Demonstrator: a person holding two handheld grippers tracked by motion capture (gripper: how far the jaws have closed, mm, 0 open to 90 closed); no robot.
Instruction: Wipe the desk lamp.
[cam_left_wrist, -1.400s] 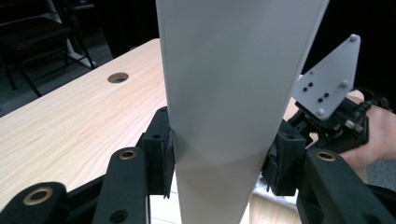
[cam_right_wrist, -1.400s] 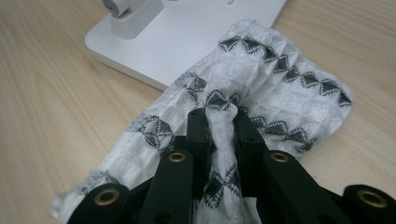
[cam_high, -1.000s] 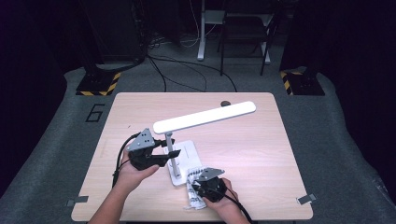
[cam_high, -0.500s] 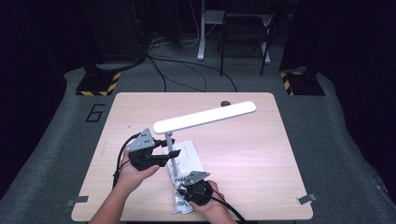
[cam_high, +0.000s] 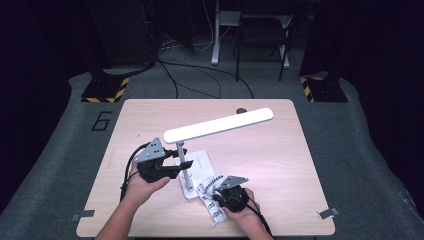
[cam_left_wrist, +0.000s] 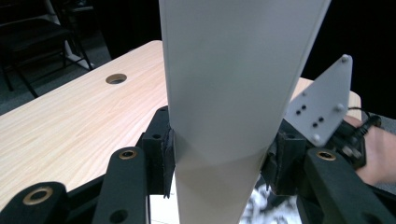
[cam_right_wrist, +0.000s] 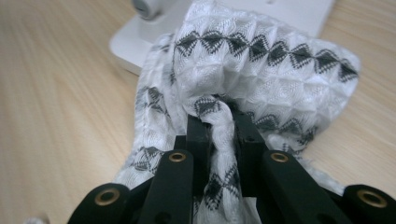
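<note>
A white desk lamp stands on the wooden table, its long head (cam_high: 220, 125) slanting up to the right over a flat base (cam_high: 200, 162). My left gripper (cam_high: 176, 167) is shut on the lamp's upright post (cam_high: 183, 167); up close the pads press both sides of the white post (cam_left_wrist: 224, 93). A white cloth with black diamonds (cam_high: 212, 200) lies bunched at the base's front corner. My right gripper (cam_high: 219, 194) is shut on a fold of this cloth (cam_right_wrist: 261, 60), which rests against the base (cam_right_wrist: 289, 11).
A round cable hole (cam_high: 241, 111) sits near the table's far edge. The table's front edge (cam_high: 200, 234) is close behind both hands. Beyond the table are cables, chair legs and black-and-yellow striped stands (cam_high: 105, 92) on grey floor.
The right gripper dragged the cloth left along the base's front, then came back right. The left gripper and the lamp stayed still.
</note>
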